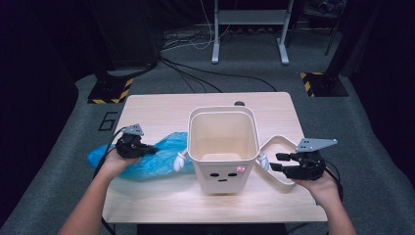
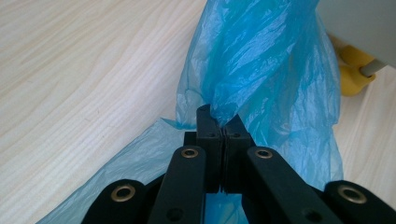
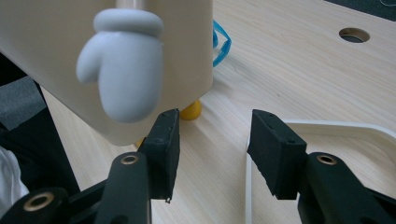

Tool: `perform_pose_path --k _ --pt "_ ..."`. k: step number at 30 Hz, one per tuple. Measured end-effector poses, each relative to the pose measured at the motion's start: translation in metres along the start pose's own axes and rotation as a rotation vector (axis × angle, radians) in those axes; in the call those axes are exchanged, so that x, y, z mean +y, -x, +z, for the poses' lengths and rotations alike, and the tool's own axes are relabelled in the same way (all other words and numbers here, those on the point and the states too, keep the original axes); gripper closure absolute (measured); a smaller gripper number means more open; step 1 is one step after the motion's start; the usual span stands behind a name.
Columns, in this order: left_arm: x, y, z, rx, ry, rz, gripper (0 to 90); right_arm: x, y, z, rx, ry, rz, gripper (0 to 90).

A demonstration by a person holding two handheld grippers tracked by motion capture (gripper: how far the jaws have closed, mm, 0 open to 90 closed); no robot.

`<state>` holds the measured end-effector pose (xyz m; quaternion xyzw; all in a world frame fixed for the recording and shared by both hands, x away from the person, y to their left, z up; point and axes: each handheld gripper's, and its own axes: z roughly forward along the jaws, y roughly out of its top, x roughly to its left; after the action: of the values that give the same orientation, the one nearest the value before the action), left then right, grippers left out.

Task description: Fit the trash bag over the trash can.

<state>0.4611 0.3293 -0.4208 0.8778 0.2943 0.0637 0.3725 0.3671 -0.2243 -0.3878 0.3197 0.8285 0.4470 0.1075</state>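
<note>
A cream bin (image 1: pixel 223 147) with a cartoon face, white mitten hands and yellow feet stands mid-table. A crumpled blue plastic bag (image 1: pixel 151 156) lies left of it. My left gripper (image 1: pixel 152 151) is shut on a bunched fold of the blue bag (image 2: pixel 261 70), lifted a little off the wood; a yellow foot (image 2: pixel 351 70) of the bin shows at the right edge. My right gripper (image 1: pixel 275 162) is open beside the bin's right side, nothing between its jaws. In the right gripper view my right gripper (image 3: pixel 212 144) sits below the bin's white mitten (image 3: pixel 123 70), near the cream ring (image 3: pixel 341 128).
A cream rectangular ring frame (image 1: pixel 280 159) lies flat right of the bin, partly under my right gripper. A round hole (image 1: pixel 239 103) is in the table's far edge. Cables and a stand's legs (image 1: pixel 249 34) lie on the floor beyond the table.
</note>
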Motion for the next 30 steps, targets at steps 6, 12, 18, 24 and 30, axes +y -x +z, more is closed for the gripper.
perform_pose_path --k 6,12,18,24,30 --pt "0.009 0.005 -0.013 -0.009 0.011 0.017 88.1 0.009 -0.004 -0.003 0.02 -0.05 -0.03 51.1" --pt "0.019 0.009 -0.026 -0.001 0.013 0.028 88.1 0.02 -0.008 -0.009 0.033 -0.069 -0.053 51.0" --pt "0.028 0.013 -0.039 0.007 0.024 0.039 88.1 0.032 -0.014 -0.02 0.039 -0.068 -0.082 50.9" --pt "0.036 0.014 -0.05 0.011 0.038 0.042 88.1 0.044 -0.02 -0.028 0.058 -0.046 -0.098 50.8" --pt "0.047 0.016 -0.059 0.017 0.053 0.048 88.2 0.054 -0.027 -0.033 0.077 -0.028 -0.114 50.7"
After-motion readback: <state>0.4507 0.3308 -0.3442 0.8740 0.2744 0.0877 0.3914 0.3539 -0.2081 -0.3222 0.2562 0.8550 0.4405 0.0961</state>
